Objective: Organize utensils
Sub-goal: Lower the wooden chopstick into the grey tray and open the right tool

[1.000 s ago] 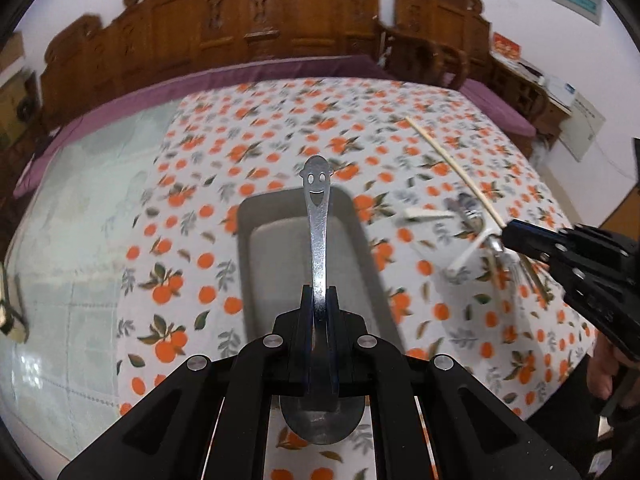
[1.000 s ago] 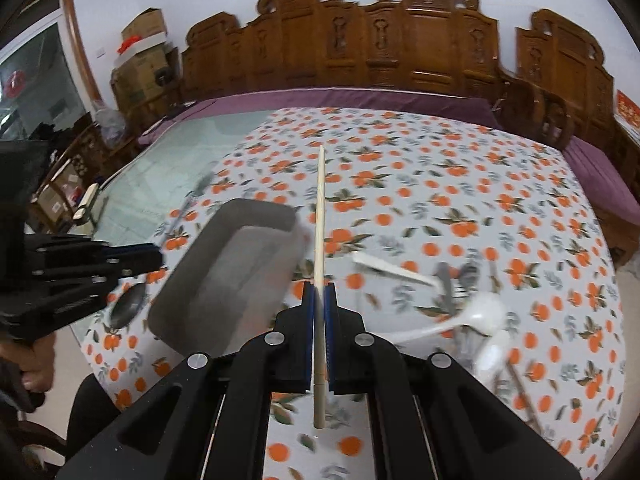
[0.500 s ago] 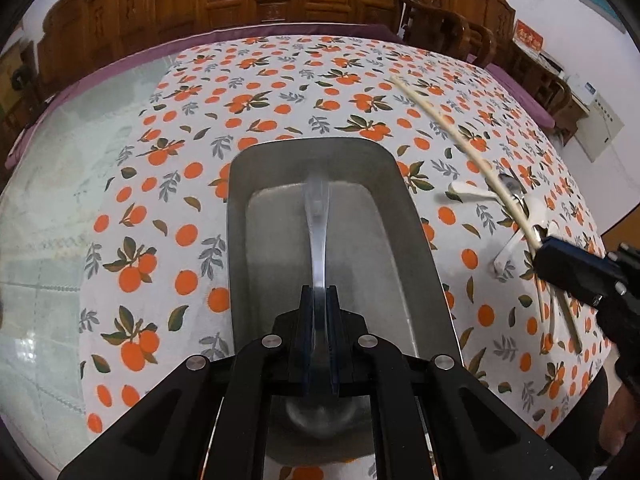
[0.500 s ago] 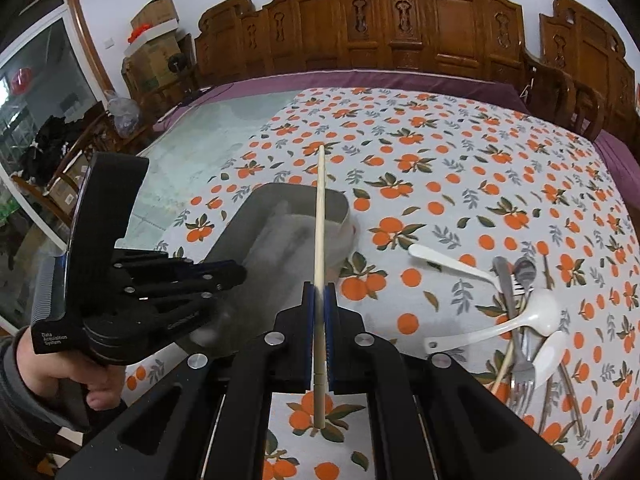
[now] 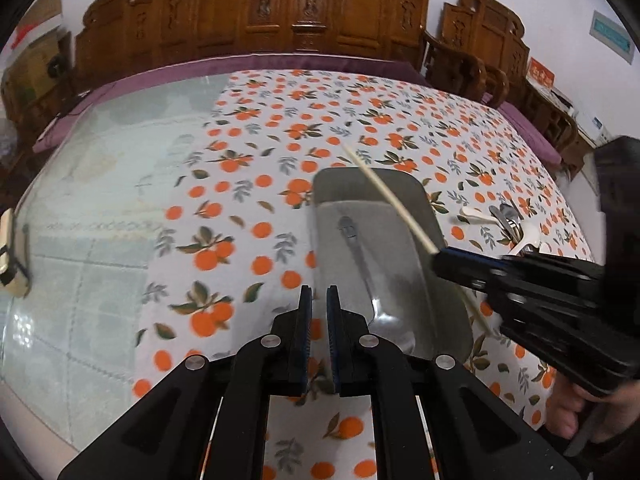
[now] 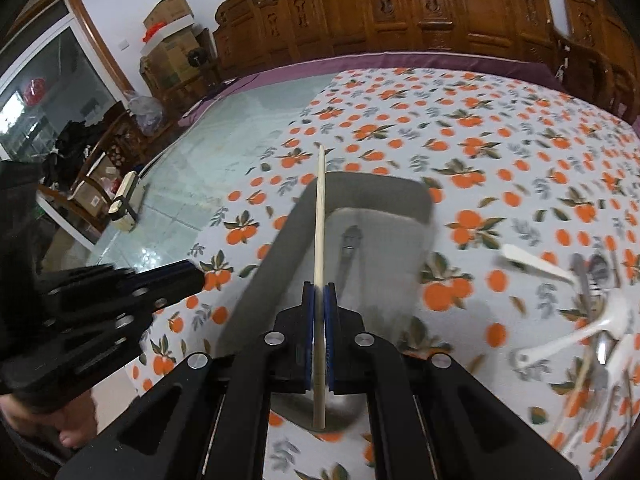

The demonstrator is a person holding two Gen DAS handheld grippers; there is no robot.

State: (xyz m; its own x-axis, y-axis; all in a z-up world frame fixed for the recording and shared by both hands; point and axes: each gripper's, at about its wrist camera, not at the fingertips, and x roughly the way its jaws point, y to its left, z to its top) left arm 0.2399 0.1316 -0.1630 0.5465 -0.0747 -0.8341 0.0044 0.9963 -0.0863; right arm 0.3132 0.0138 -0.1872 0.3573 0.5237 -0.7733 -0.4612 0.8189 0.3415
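Observation:
A grey metal tray (image 5: 440,232) (image 6: 276,256) sits on the orange-print tablecloth. A metal spoon (image 5: 360,256) (image 6: 348,252) with a smiley handle lies in it. My left gripper (image 5: 318,294) is empty, its jaws a narrow gap apart, left of the tray; it also shows in the right wrist view (image 6: 188,274). My right gripper (image 6: 319,290) is shut on a pale wooden chopstick (image 6: 319,224) (image 5: 388,196), held over the tray. It also shows in the left wrist view (image 5: 440,258).
A pile of white spoons and metal cutlery (image 6: 592,304) (image 5: 512,224) lies on the cloth right of the tray. Bare glass tabletop (image 5: 88,208) lies to the left, with a small pale object (image 6: 122,204) on it. Carved wooden chairs (image 5: 304,12) line the far side.
My left gripper has let go of the spoon, which now lies in the tray, and has moved left. My right gripper has brought the chopstick over the tray.

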